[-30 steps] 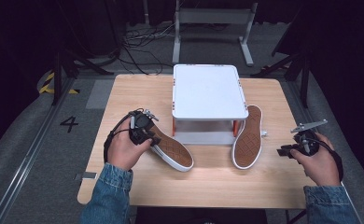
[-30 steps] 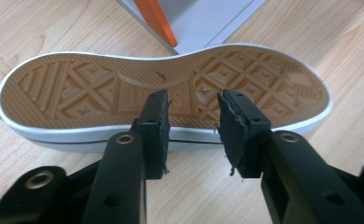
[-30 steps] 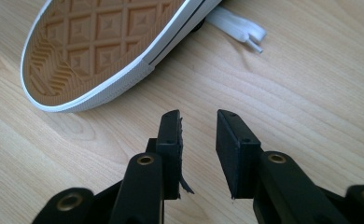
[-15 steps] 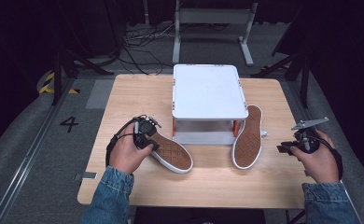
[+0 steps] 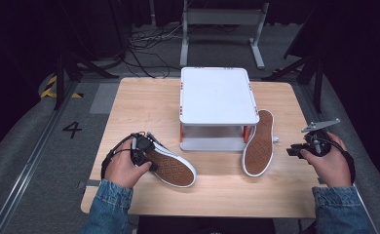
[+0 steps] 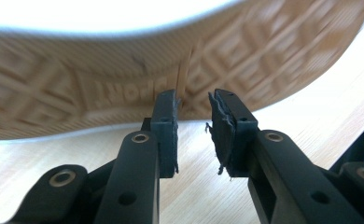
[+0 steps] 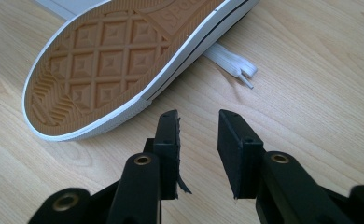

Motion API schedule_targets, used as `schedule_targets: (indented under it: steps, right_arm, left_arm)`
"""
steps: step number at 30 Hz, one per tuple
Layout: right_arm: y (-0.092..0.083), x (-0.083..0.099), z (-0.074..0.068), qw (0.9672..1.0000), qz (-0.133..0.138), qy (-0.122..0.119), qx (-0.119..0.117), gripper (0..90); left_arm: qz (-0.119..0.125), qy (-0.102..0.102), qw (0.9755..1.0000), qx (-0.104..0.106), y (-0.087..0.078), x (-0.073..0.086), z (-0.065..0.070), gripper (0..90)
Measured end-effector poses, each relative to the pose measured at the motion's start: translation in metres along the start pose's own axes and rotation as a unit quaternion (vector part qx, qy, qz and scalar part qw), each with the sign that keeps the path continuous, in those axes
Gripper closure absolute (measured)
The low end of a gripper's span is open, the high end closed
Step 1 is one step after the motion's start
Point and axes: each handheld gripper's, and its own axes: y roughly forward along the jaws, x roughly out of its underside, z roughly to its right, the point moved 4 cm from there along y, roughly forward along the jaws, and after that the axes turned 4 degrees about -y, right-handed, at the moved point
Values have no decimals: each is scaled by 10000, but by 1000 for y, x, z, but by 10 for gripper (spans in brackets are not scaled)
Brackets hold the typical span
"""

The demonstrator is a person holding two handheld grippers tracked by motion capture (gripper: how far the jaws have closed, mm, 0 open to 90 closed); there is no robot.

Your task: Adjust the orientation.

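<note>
A dark sneaker with a tan sole and white rim (image 5: 172, 169) lies sole-up on the wooden table (image 5: 139, 107), left of centre. My left gripper (image 5: 149, 157) is at its heel end. In the left gripper view the sole (image 6: 101, 88) looms just past my left gripper (image 6: 194, 100). Its jaws have just been opening and nothing is between them. The second sneaker (image 5: 258, 146) leans sole-out against a white stand (image 5: 217, 95). My right gripper (image 5: 292, 151) hovers to its right. In the right gripper view my right gripper (image 7: 198, 116) is open and empty, short of that sole (image 7: 110, 56).
A white lace end (image 7: 234, 65) trails on the table beside the right sneaker. The stand has orange legs (image 5: 181, 134) and a low shelf under its top. Beyond the table stand dark floor, cables and a metal frame (image 5: 222, 19).
The left hand has slid a little toward the table's front edge, and the left sneaker has shifted with it. The right hand and right sneaker have stayed put.
</note>
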Motion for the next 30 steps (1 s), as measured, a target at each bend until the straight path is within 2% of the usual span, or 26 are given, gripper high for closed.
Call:
schedule_targets:
  steps: [2, 3, 4, 5, 6, 10, 13, 14, 16, 21, 23, 28, 29, 30]
  right_arm:
    - [-2, 1, 0, 10000, 14, 32, 41, 701]
    - [-2, 1, 0, 10000, 14, 32, 41, 701]
    - [-4, 3, 1, 10000, 31, 41, 65, 701]
    - [-4, 4, 0, 10000, 15, 67, 65, 701]
    - [-5, 6, 0, 9999, 23, 81, 66, 701]
    - [-9, 15, 0, 9998, 16, 143, 104, 702]
    - [-10, 21, 1, 9997, -13, 208, 125, 712]
    - [-9, 23, 1, 9996, -44, 240, 136, 714]
    - [-9, 24, 1, 9996, -65, 257, 138, 716]
    - [-9, 21, 2, 9997, -27, 227, 125, 719]
    - [-9, 15, 1, 9998, 16, 187, 104, 719]
    - [-10, 6, 1, 9999, 80, 89, 120, 718]
    - [-9, 3, 2, 9999, 84, 61, 128, 718]
    - [-8, 1, 1, 9999, 89, 45, 113, 718]
  left_arm:
    - [402, 17, 9992, -5, -12, -8, 3, 700]
    - [402, 17, 9992, -5, -12, -8, 3, 705]
    - [716, 62, 9974, -77, -19, -19, 4, 707]
    - [716, 62, 9974, -77, -19, -19, 4, 709]
    - [778, 36, 9969, -125, -18, -30, 4, 713]
    - [535, 160, 9982, -210, -5, -47, 6, 726]
    - [273, 192, 9990, -301, 6, -51, 5, 727]
    - [189, 182, 9992, -291, 9, -51, 3, 739]
    - [251, 64, 9996, -114, 8, -48, 2, 778]
    - [237, 22, 9997, -92, 0, -38, 2, 849]
    - [287, -68, 9996, 15, -7, -25, -1, 851]
    - [26, -260, 9997, 28, -22, 5, -2, 838]
    - [26, -260, 9997, 28, -22, 5, -2, 826]
    - [-65, -359, 9993, 130, -26, 15, -3, 826]
